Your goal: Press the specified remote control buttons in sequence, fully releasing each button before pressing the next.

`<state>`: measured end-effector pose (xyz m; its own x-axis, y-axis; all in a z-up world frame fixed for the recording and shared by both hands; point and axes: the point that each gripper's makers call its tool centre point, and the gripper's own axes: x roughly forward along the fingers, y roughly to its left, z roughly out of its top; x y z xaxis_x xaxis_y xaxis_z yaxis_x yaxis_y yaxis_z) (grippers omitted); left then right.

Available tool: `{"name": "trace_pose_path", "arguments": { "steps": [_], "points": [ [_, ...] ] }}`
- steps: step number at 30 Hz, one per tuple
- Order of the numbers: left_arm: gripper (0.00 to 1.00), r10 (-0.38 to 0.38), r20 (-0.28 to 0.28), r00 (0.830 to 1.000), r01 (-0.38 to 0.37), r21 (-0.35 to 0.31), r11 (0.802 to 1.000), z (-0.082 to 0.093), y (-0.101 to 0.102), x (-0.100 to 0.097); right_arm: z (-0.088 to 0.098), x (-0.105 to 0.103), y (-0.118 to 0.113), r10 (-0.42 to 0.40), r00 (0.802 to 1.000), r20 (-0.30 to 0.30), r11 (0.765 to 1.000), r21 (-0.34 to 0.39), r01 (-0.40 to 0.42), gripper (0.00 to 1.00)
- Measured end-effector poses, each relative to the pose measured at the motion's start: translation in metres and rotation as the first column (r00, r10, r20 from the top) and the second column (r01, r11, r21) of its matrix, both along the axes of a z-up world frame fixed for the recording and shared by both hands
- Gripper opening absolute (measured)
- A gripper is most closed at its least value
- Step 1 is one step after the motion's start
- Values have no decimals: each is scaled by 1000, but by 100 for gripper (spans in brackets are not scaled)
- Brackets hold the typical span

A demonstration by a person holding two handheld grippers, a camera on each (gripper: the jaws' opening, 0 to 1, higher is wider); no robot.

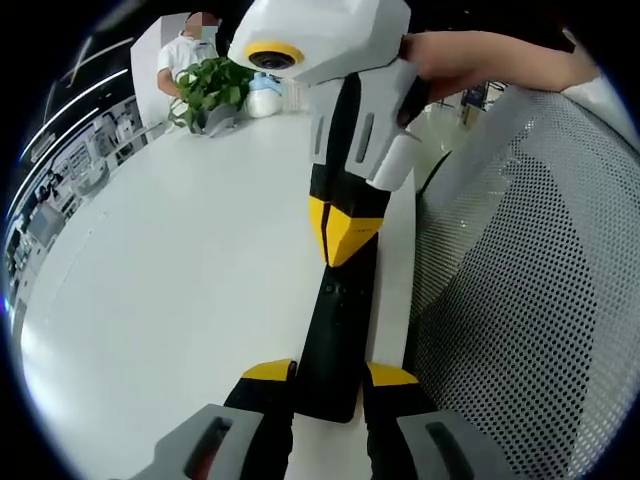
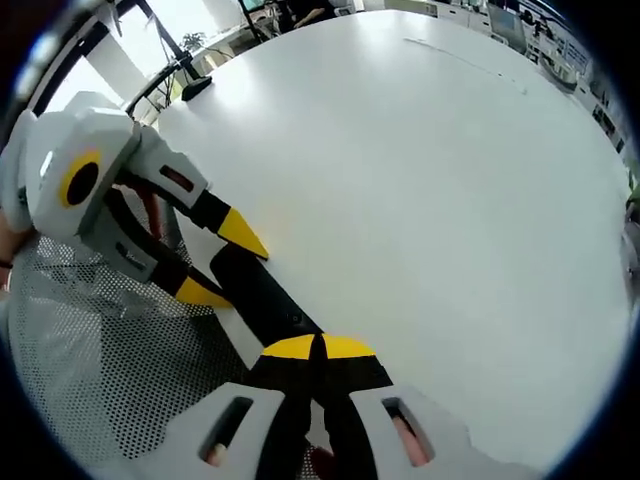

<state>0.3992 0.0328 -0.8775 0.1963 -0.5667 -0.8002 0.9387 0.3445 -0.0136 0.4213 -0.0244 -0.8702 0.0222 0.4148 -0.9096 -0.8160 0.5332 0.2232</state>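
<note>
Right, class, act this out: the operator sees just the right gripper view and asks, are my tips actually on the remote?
Observer: Yes. In the left gripper view, the right gripper, tips shut, touches the black remote control's top face.
Operator: What's at the table's far end?
Observer: A leafy potted plant stands on the table.
Operator: Anyone nearby?
Observer: A person in white is behind the plant.

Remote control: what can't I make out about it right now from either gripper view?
- Buttons: in both views the remote control reads as a plain black slab, its markings too small and dark.
- Pressing contact: the right gripper tips cover the spot in both views.
- Near end: the left gripper jaws straddle it in the left gripper view.
</note>
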Motion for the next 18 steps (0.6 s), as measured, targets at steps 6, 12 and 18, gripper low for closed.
{"name": "trace_pose_path", "arguments": {
  "steps": [6, 12, 18],
  "points": [
    [26, -11, -2, 1000, 11, 6, 1000, 0, 0, 0, 0, 1, 0, 27, 999, 25, 1000, 13, -27, 0],
    [26, -8, -2, 1000, 8, 3, 1000, 1, -1, -1, 0, 1, 0, 33, 999, 28, 999, 26, -34, 0],
    [26, -3, 1, 1000, 3, -2, 1000, 2, -1, -1, 0, 1, 0, 54, 998, 41, 999, 3, -54, 0]
  ]
}}
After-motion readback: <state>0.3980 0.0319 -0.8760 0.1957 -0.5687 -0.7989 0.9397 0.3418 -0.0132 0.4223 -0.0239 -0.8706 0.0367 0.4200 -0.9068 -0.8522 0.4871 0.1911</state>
